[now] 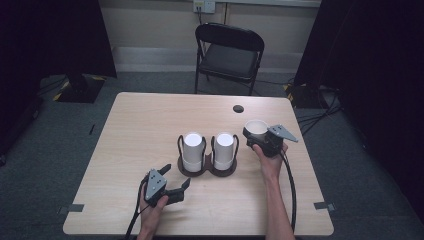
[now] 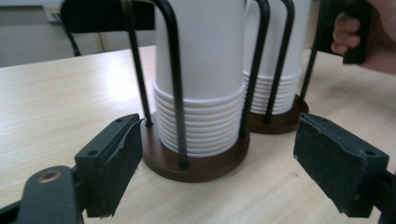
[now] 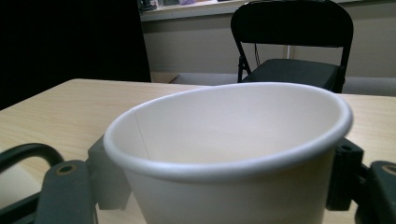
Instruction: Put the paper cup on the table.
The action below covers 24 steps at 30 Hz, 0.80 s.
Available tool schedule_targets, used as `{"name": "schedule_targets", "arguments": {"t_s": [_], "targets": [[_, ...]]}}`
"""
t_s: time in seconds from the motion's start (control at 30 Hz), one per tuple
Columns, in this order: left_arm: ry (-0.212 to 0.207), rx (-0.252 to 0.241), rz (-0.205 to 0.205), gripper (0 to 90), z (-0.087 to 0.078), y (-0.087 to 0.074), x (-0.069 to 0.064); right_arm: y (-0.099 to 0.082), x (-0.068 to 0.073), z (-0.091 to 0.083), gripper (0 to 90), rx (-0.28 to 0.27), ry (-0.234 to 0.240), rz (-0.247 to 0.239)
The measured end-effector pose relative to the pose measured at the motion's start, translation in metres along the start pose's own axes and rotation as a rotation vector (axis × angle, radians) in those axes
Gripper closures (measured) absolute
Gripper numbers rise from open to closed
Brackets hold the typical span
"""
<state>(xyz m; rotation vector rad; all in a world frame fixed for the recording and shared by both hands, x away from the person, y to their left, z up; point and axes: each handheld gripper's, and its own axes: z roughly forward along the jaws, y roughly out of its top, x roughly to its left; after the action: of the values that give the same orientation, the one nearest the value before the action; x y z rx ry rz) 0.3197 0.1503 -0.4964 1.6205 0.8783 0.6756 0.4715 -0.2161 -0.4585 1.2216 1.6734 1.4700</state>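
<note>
High view: right gripper [image 1: 256,131] at the table's [image 1: 140,125] right side, jaws clamped on a single white cup [image 1: 256,127], mouth up, well right of the rack [image 1: 208,161]. Rack mid-table, two bays, a stack of inverted cups in each: left stack [image 1: 192,150], right stack [image 1: 224,149]. Left gripper [image 1: 176,176] low near the front edge, just beside the rack's left base, jaws spread, nothing between them. Black chair [image 1: 228,52] beyond the far edge.

Left gripper view: both pads wide apart, empty, aimed at the rack's brown base [image 2: 196,165]. Nearer stack [image 2: 201,74] ringed by black wire loops, second stack [image 2: 280,60] behind it. Other hand [image 2: 364,37] at top right.

Right gripper view: cup [image 3: 229,154] gripped at both sides, rim slightly squeezed to an oval, tilted a little. Table [image 3: 70,107] and chair [image 3: 294,42] behind.
</note>
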Motion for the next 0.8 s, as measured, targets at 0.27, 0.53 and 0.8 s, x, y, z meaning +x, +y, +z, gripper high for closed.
{"name": "schedule_targets", "arguments": {"t_s": [0.27, 0.53, 0.8], "targets": [[0.026, -0.043, 0.009, 15.7, -0.004, -0.002, -0.002, -0.014, -0.004, 0.015, 22.6, 0.040, -0.018, 0.008], [0.035, -0.055, 0.005, 15.9, -0.005, -0.002, -0.002, -0.021, -0.009, 0.020, 21.6, 0.081, -0.024, 0.021], [0.038, -0.059, 0.006, 16.4, -0.006, -0.003, -0.003, -0.023, -0.010, 0.019, 20.0, 0.121, -0.020, 0.022]]}}
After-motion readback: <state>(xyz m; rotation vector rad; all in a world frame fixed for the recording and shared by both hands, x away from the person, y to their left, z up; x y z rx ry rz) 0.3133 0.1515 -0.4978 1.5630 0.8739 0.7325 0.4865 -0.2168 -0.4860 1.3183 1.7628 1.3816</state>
